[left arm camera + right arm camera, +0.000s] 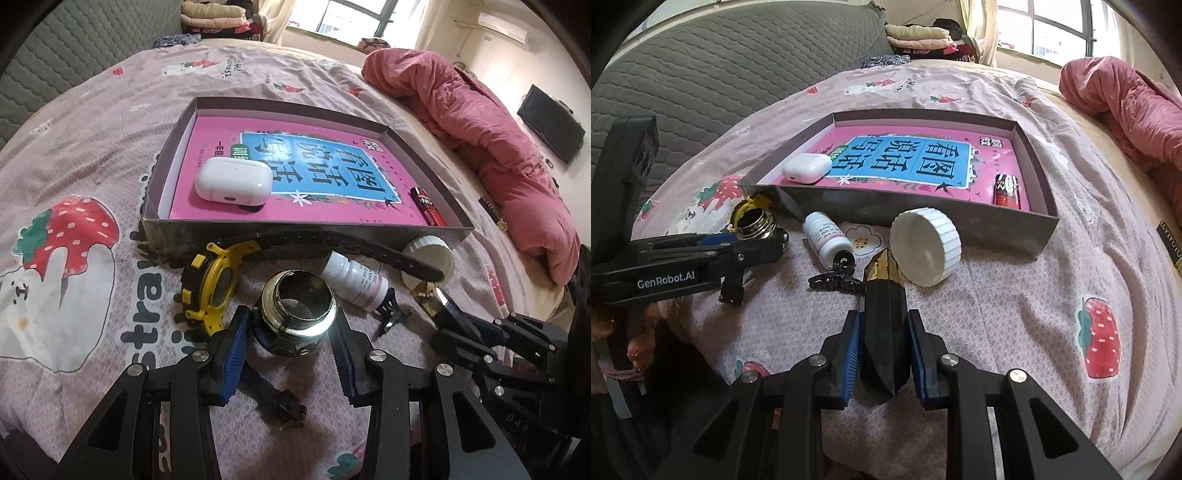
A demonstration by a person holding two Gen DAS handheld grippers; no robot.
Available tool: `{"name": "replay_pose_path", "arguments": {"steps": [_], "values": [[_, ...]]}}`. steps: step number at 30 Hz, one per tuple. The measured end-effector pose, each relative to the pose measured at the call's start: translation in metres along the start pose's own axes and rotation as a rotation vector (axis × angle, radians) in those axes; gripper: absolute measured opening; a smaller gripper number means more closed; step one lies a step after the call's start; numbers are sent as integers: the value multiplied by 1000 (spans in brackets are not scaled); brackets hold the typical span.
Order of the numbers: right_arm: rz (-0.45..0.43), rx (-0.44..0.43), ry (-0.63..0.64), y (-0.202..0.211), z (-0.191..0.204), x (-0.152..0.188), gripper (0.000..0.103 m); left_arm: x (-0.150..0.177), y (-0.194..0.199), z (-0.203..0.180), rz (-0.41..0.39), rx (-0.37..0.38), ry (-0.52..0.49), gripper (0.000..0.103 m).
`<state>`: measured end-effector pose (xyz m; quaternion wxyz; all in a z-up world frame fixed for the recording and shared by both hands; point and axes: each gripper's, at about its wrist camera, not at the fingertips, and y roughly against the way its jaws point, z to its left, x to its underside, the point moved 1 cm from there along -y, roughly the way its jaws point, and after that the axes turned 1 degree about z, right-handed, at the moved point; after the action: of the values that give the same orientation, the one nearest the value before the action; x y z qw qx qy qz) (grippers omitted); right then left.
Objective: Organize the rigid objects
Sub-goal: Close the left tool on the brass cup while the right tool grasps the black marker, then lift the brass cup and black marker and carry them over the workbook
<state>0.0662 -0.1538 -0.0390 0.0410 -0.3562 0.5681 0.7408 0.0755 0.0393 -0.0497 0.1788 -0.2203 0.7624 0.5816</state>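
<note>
A shallow grey box [306, 232] on the bed holds a pink book [295, 177], a white earbud case [233, 181] and a red battery [428, 206]. My left gripper [291, 354] is open around a shiny metal jar [297, 314], its pads not clearly touching it. A yellow-and-black watch [212, 284], a small white bottle [356, 280], a white lid [432, 258] and a black hair clip [391, 314] lie nearby. My right gripper [884, 350] is shut on a black-and-gold box [884, 314]. The lid [927, 251], bottle [827, 240] and clip [834, 282] also show in the right wrist view.
A rolled pink quilt [480, 125] lies along the bed's right side. A grey padded headboard [720, 62] stands behind the bed. A black watch strap [280, 402] lies under my left gripper. The strawberry-print sheet [1015, 332] is wrinkled.
</note>
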Motion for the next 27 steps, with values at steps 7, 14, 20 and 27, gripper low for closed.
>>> {"name": "replay_pose_path", "arguments": {"steps": [7, 14, 20, 27], "values": [[-28, -3, -28, 9, -3, -3, 25, 4, 8, -7, -13, -3, -25, 44], [-31, -5, -28, 11, -2, -2, 25, 6, 15, -9, -26, -13, -40, 44], [-40, -1, -17, 17, 3, -1, 25, 7, 21, -12, -38, -22, -47, 44], [-63, 2, -13, 24, 6, -2, 25, 10, 31, -15, -58, -29, -56, 44]]}}
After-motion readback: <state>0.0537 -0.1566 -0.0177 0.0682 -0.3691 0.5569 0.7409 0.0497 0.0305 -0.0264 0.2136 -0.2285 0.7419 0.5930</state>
